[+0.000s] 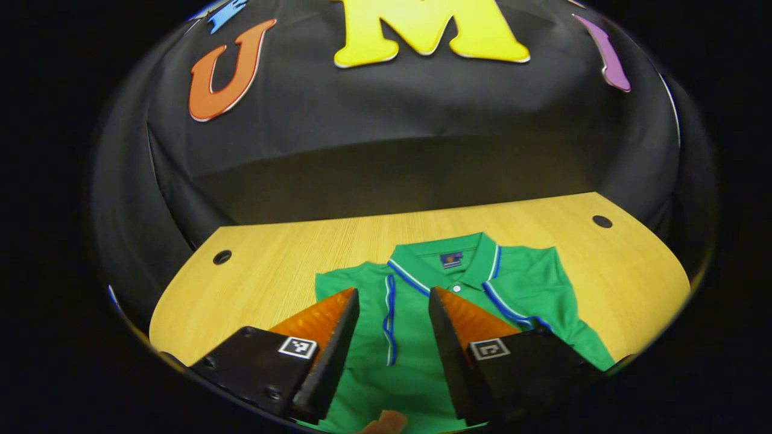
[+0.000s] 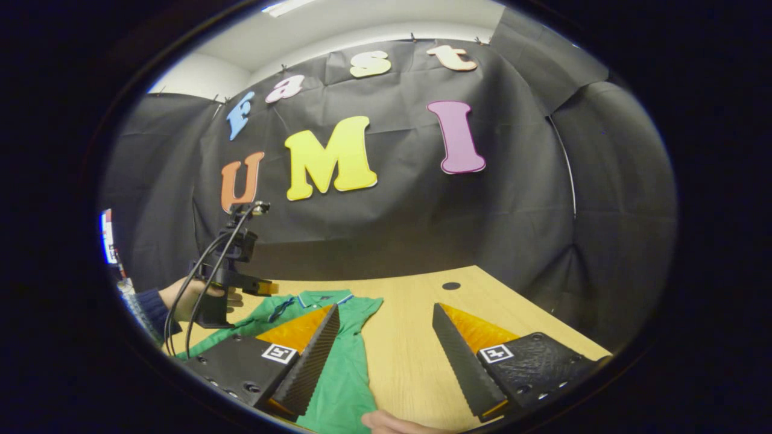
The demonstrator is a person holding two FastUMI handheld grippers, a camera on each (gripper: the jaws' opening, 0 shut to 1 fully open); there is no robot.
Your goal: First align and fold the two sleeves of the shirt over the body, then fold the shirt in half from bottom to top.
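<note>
On the desk [image 1: 253, 265] in the left gripper view, the shirt [image 1: 416, 355] lies flat, collar toward the wall, its sleeves folded onto the body. Left tongs [image 1: 393, 304] hang wide open above it, holding nothing. Two round holes mark the desk's far corners.

Right gripper view: right tongs [image 2: 386, 318] gape wide and empty above desk [image 2: 410, 355] and shirt [image 2: 344, 374]. Farther off, a hand [image 2: 196, 298] holds the left tongs [image 2: 265, 288] over the collar.
</note>
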